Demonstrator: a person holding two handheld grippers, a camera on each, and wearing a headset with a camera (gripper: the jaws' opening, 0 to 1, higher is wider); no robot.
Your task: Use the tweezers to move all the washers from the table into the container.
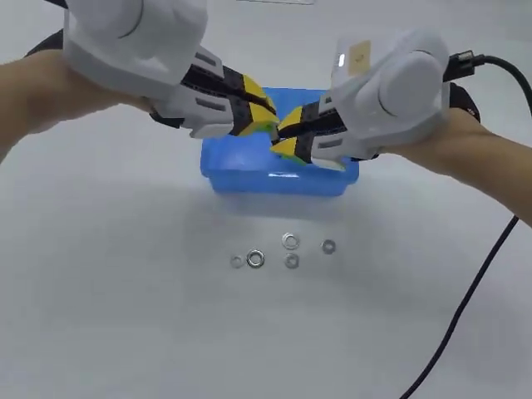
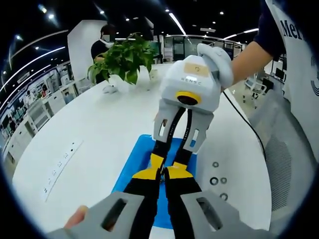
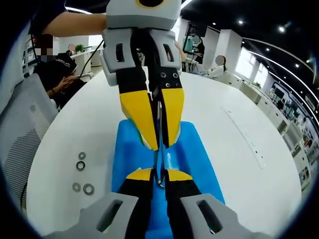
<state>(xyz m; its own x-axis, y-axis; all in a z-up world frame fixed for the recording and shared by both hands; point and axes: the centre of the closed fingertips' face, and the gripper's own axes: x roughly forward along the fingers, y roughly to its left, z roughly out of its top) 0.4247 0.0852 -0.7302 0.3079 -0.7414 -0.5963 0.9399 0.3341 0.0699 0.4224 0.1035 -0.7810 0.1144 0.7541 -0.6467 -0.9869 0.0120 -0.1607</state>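
- Left gripper [image 1: 270, 116], white-bodied with yellow-tipped black jaws: hangs above the blue rectangular plastic container [image 1: 274, 181], gripped by the left hand [image 1: 58, 87]; points tip to tip at its partner; presses both jaws together on a thin strip of the tweezers, as the right gripper view shows.
- Right gripper [image 1: 283, 135], same build, gripped by the right hand [image 1: 449, 141]: comes in from the opposite side over the container; meets the left gripper almost nose to nose; clamps its jaws shut on the other end of the tweezers.
- Thin silvery metal tweezers [image 3: 159, 152]: span the short gap between the two sets of yellow tips; sit clear of the table, above the middle of the container; cannot be made out in the head view behind the jaws.
- Container: stands on the white table [image 1: 125, 291], well in from every edge, long side toward the person; inside hidden by the grippers.
- Five small silvery metal washers [image 1: 255, 258]: lie flat on the table in a loose cluster, between the container's long wall and the table edge next to the grey mesh chair [image 3: 20, 129]; rest near one another, apart from the container.
- Black cable [image 1: 474, 291]: trails from the right gripper across the table toward the edge at the person's right.
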